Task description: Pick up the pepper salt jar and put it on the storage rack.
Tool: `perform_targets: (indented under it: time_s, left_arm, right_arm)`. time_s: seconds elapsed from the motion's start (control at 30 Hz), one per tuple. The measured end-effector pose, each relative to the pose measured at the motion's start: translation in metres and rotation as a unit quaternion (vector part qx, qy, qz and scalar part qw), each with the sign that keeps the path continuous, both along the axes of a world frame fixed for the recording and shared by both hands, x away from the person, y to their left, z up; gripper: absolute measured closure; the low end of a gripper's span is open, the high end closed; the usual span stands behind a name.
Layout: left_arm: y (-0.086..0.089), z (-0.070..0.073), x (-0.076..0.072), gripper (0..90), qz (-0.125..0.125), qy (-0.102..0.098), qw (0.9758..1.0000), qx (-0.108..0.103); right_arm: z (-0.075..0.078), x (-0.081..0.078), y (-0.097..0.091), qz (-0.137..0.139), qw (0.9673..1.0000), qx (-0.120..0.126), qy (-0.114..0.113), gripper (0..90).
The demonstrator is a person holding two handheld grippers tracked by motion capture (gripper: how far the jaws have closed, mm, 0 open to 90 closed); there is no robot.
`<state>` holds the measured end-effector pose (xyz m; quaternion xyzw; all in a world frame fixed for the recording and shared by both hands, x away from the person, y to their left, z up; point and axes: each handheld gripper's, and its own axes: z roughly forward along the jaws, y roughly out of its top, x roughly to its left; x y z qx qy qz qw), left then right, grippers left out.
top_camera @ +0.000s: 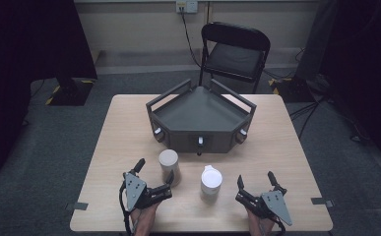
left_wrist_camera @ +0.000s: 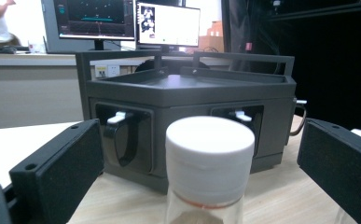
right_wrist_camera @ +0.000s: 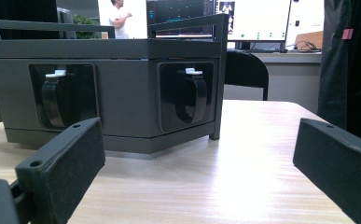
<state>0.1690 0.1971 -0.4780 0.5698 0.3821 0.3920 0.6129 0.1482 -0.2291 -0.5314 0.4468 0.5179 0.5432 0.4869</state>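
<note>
The left gripper sits at the near left of the table. Its jaws are wide open and hold nothing. Right between them stands a bottle with a flat cap. In the left gripper view this bottle is dead ahead and very close, with one black jaw on each side of it. Neither jaw touches it yet. The bottle stands straight up, so its long side runs from the table to the cap. I think the next move is a small push forward and then a squeeze on the bottle. The jaws should close on the clear body below the cap, or the bottle may tip.

A little to the right stands a second bottle with a white cap. It is upright too. It stands between the two grippers, apart from both.

Behind the two bottles is a big dark tray box with little drawers on its front.

The right gripper is at the near right of the table. Its jaws are wide open too and hold nothing. In the right gripper view there is bare table between its jaws, with the tray box farther off. The left gripper is much nearer to the flat-cap bottle, so that hand should take it.
</note>
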Motion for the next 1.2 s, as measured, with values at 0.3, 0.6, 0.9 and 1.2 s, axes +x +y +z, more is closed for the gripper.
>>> perform_targets:
  time_s: [0.3, 0.6, 0.9, 1.2]
  left_arm:
    - [-0.003, 0.008, 0.010, 0.1, -0.010, -0.004, 0.9999, -0.004]
    - [-0.005, 0.008, 0.021, 3.4, -0.025, 0.010, 0.9995, -0.016]
    - [-0.011, 0.006, 0.030, 6.5, -0.027, 0.029, 0.9992, -0.007]
    - [-0.016, 0.005, 0.038, 11.5, -0.020, 0.064, 0.9977, 0.011]
  right_arm:
    - [0.000, 0.000, 0.000, -0.001, 1.0000, 0.000, 0.000, 0.6]
    - [0.000, 0.000, 0.000, -0.001, 1.0000, 0.000, 0.000, 0.6]
    - [0.000, 0.000, 0.001, -0.002, 1.0000, 0.000, 0.000, 0.6]
    - [0.000, 0.000, 0.001, -0.002, 1.0000, 0.000, 0.000, 0.6]
